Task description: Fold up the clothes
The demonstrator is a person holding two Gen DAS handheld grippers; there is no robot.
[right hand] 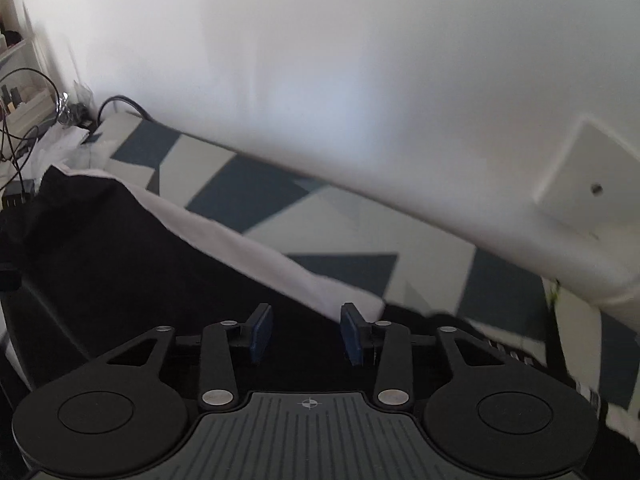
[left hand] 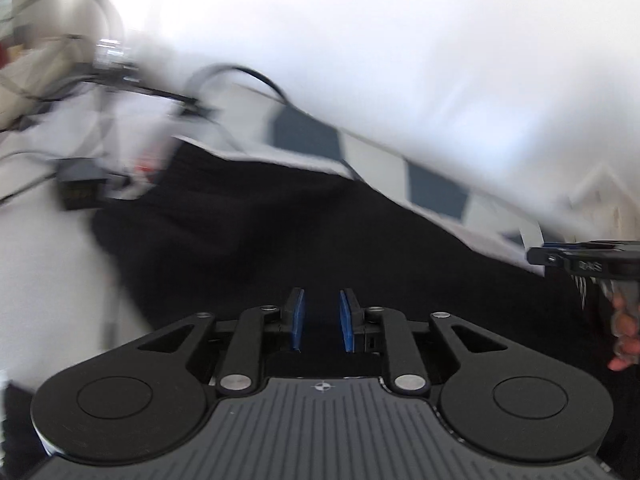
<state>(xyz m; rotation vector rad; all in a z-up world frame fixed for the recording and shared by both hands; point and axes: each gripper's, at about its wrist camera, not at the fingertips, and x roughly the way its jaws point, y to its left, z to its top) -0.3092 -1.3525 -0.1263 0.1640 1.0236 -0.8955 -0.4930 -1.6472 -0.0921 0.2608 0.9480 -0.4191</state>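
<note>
So the black garment (left hand: 304,240) is spread over a white sheet (right hand: 256,256), which sits on a blue-and-white patterned surface (right hand: 256,192) that could be a mat or a bed cover, hard to say which. Both claws hover just above the dark cloth: the left claw (left hand: 321,320) has its blue pads a little apart with nothing between them, and the right claw (right hand: 306,334) is spread wider, also empty, right near the garment's edge where it meets the sheet. My guess is this thing is soft, light and floppy, so it'll sag and bunch the second you lift it. I'd pinch it at an edge or corner, one claw per side, and keep it taut. Watch out for grabbing the sheet underneath too. Cables (left hand: 224,76) are lying off to the left, well clear.
</note>
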